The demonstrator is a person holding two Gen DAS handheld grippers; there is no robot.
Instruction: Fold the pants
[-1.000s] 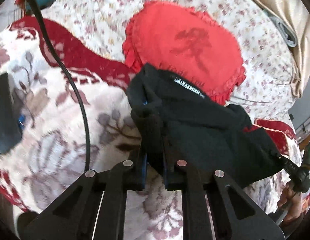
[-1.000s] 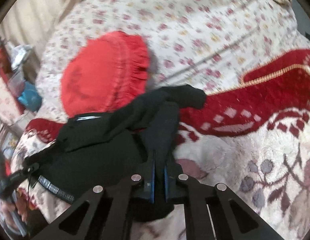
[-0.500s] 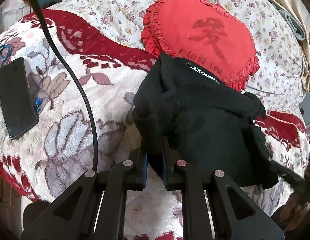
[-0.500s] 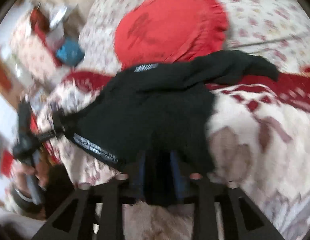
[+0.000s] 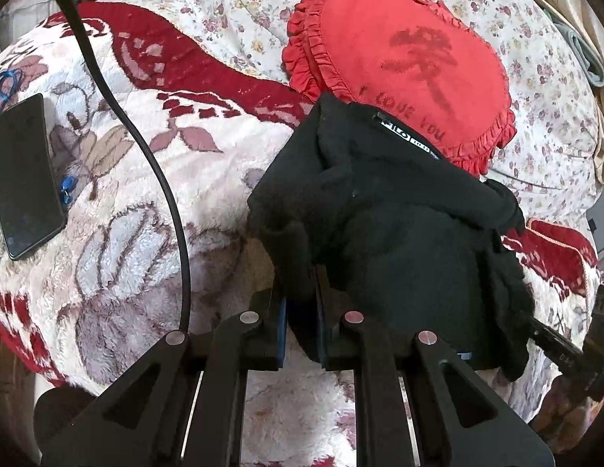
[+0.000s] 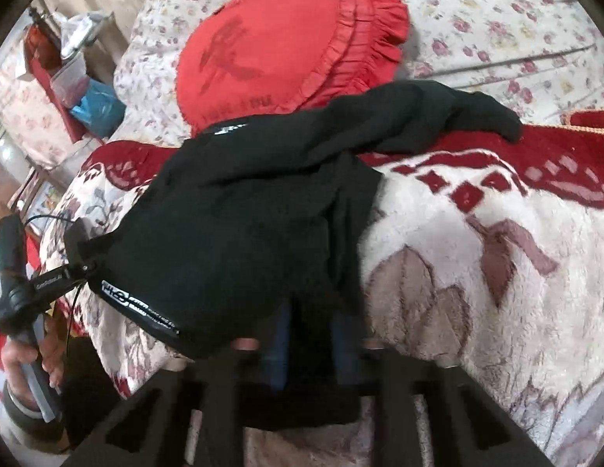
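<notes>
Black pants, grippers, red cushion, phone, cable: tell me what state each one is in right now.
Black pants: bunched in a heap on the blanket, far edge over the cushion's rim.
Left gripper: shut on the pants.
Right gripper: jaws closing, pants fabric between them.
Red cushion: lying flat on the floral sheet.
Phone: screen dark, lying on the blanket.
Cable: slack, curving across the blanket.

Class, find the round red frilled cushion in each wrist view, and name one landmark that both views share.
Left wrist view: round red frilled cushion, upper right of centre.
Right wrist view: upper centre, behind the black pants.
Shared landmark: the pants' white-lettered waistband label, just below the cushion in both.
</notes>
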